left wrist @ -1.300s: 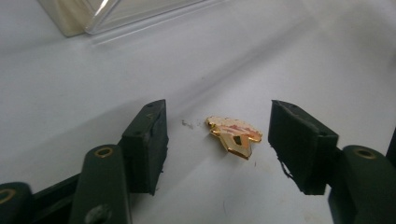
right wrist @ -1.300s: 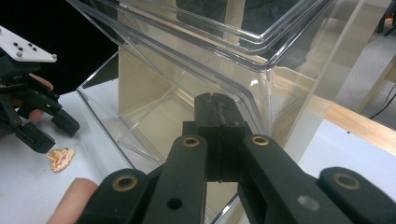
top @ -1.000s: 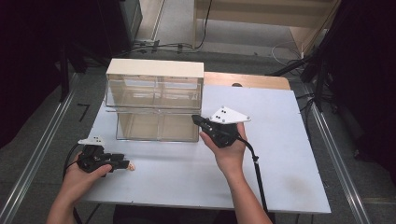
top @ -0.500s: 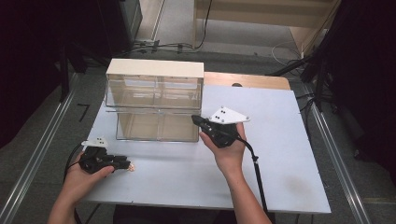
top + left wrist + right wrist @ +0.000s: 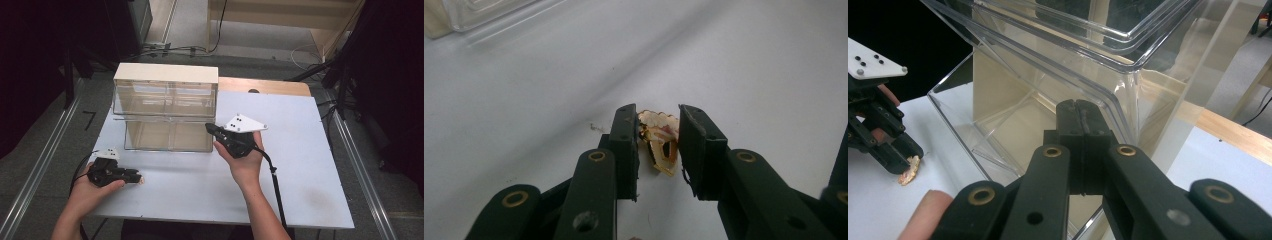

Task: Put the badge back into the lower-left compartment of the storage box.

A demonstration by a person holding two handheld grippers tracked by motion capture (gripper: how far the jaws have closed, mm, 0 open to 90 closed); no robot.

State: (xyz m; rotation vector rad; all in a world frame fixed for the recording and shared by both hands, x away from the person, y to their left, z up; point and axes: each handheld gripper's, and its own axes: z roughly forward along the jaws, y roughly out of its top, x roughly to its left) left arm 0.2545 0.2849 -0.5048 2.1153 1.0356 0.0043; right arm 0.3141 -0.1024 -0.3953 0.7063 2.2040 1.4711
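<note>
A small gold and pink clip-like piece (image 5: 663, 145) lies on the white table (image 5: 300, 165) at the near left, with my left gripper (image 5: 658, 110) closed on it from both sides. In the high view this left gripper (image 5: 136, 176) and the piece (image 5: 141, 179) sit low on the table in front of the cabinet. A clear two-tier drawer cabinet (image 5: 165, 75) stands at the back left, its lower drawer (image 5: 165, 136) pulled out. My right gripper (image 5: 208, 127) is shut, its tips (image 5: 1079, 104) at the drawer's front right corner; I cannot tell whether it touches the rim.
The open drawer (image 5: 963, 125) looks empty inside. In the right gripper view, the left gripper (image 5: 904, 161) and its piece (image 5: 909, 171) lie to the drawer's left. A wooden strip (image 5: 265, 86) borders the table's far edge, and metal rails run along both sides.
The left hand has shifted very slightly on the table with the piece still held. The right gripper has stayed at the drawer corner.
</note>
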